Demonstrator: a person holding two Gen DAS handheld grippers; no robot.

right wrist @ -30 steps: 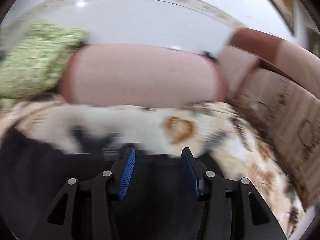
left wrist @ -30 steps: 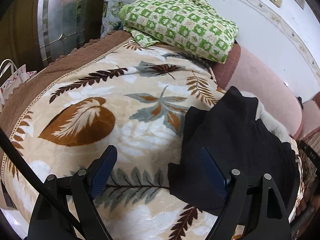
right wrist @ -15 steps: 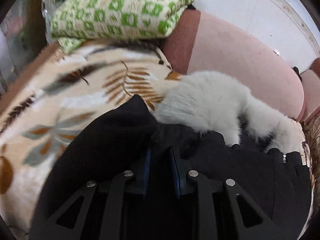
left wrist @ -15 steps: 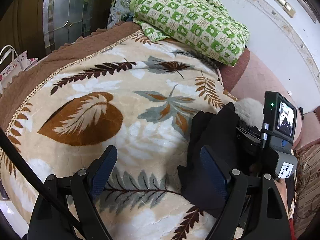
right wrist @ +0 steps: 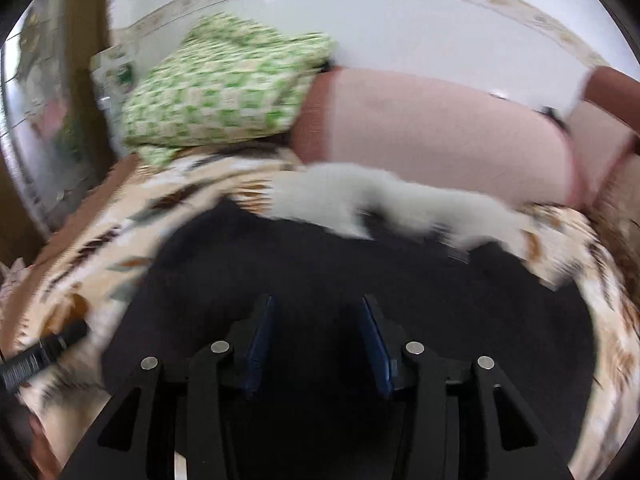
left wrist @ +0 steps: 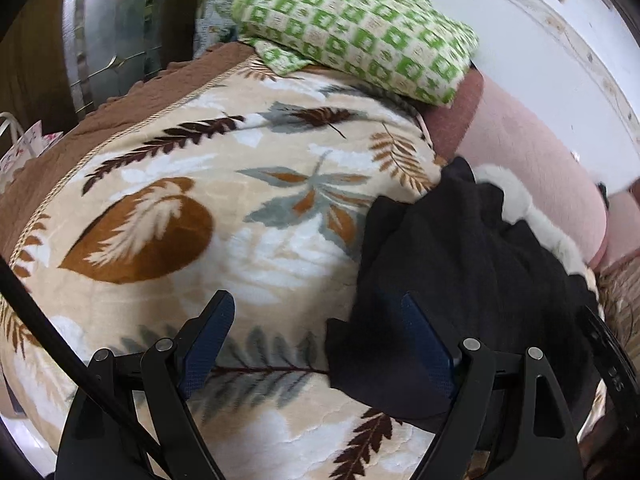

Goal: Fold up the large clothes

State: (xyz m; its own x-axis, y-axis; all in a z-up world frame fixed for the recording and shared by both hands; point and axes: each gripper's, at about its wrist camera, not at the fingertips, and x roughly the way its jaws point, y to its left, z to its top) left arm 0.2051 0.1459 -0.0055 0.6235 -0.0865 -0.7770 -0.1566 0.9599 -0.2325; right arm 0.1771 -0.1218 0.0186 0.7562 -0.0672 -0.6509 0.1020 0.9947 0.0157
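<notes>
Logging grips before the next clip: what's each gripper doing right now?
Left gripper: wide open, holding nothing.
Right gripper: jaws opening over the black garment, nothing gripped.

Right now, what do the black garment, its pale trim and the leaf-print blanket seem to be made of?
Black garment: matte woven or knit cloth, no sheen; exact fibre unclear. Pale trim: fluffy, probably faux fur, with fuzzy edges. Leaf-print blanket: plush fleece-like pile, softly embossed surface.
</notes>
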